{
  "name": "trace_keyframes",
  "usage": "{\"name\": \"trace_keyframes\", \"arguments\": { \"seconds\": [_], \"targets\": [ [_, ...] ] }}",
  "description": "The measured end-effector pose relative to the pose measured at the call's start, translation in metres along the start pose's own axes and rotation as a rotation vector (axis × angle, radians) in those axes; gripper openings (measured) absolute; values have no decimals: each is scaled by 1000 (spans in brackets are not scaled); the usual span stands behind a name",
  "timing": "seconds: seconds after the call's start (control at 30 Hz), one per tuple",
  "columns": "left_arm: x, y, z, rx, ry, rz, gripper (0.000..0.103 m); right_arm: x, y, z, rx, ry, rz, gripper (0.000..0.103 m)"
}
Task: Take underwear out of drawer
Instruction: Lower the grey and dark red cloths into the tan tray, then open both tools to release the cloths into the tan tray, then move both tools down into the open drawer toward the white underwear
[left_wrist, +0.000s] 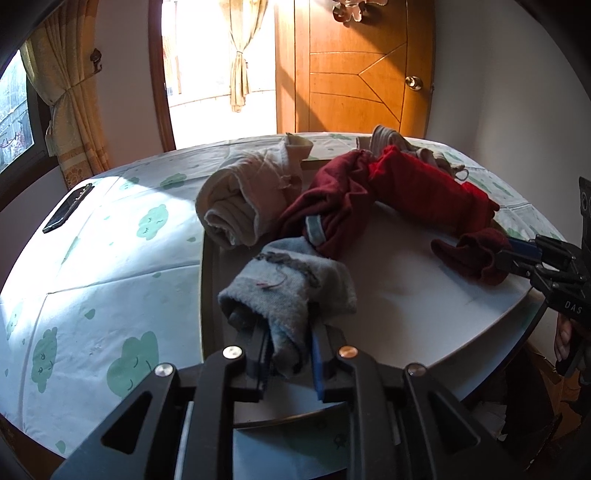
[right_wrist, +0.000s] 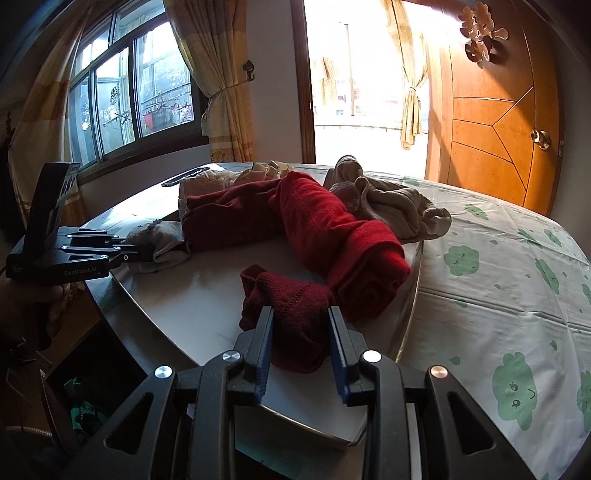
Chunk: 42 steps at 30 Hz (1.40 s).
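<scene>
Black-framed left tongs (left_wrist: 290, 354) fill the bottom centre of the left wrist view, their blue-lined pads closed on a tail of the grey fleecy garment (left_wrist: 291, 288), which bunches up just above them over the white flat board (left_wrist: 406, 295) laid on the bed (left_wrist: 110, 280) with its green cloud-print sheet. Behind it, toward the frame's middle, lie a rolled beige cloth (left_wrist: 240, 203) and a long red knitted roll (left_wrist: 406, 192); at the right edge the right tongs (left_wrist: 513, 258) grip a small dark red knitted piece (left_wrist: 469, 258). A black phone (left_wrist: 68, 212) sits at the left on the sheet. In the right wrist view, the right tongs (right_wrist: 301, 354) at bottom centre are clamped on that dark red knitted piece (right_wrist: 288, 314), which touches the red knitted roll (right_wrist: 343, 251) above it; the left tongs (right_wrist: 142, 254) at middle left hold the grey fleecy garment (right_wrist: 162, 240). No drawer can be made out for certain. To do this step well, I judge each piece should be lifted straight up and clear, so the red roll is not dragged along, keeping the pinch firm on thick folds and not on a loose edge.
</scene>
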<state>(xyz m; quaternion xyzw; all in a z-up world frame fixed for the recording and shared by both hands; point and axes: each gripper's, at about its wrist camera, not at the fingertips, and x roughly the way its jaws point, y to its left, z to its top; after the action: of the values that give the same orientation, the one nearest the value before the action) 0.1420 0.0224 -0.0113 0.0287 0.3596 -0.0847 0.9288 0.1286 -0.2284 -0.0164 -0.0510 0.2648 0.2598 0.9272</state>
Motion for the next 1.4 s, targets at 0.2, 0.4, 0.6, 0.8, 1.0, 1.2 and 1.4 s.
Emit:
{"name": "trace_keyframes", "arguments": {
  "seconds": [0.2, 0.4, 0.6, 0.8, 1.0, 1.2, 1.4],
  "targets": [
    [-2, -1, -4, 0, -9, 9, 41, 0, 0, -2, 12, -5, -1, 44],
    [-6, -6, -5, 2, -23, 14, 60, -7, 4, -4, 13, -27, 1, 57],
    [-10, -8, -6, 7, -35, 29, 73, -12, 3, -4, 20, -44, -8, 62],
    [-11, -8, -7, 4, -37, 31, 77, -14, 6, -3, 21, -55, -9, 66],
    [-16, -15, -9, 21, -58, 37, 93, -16, 12, -7, 13, -53, -7, 67],
    [-25, -18, -13, 17, -81, 56, 100, -29, 18, -12, 15, -72, -6, 71],
    [-31, -22, -21, 19, -85, 48, 101, -46, 27, -20, 13, -93, 5, 74]
  ]
}}
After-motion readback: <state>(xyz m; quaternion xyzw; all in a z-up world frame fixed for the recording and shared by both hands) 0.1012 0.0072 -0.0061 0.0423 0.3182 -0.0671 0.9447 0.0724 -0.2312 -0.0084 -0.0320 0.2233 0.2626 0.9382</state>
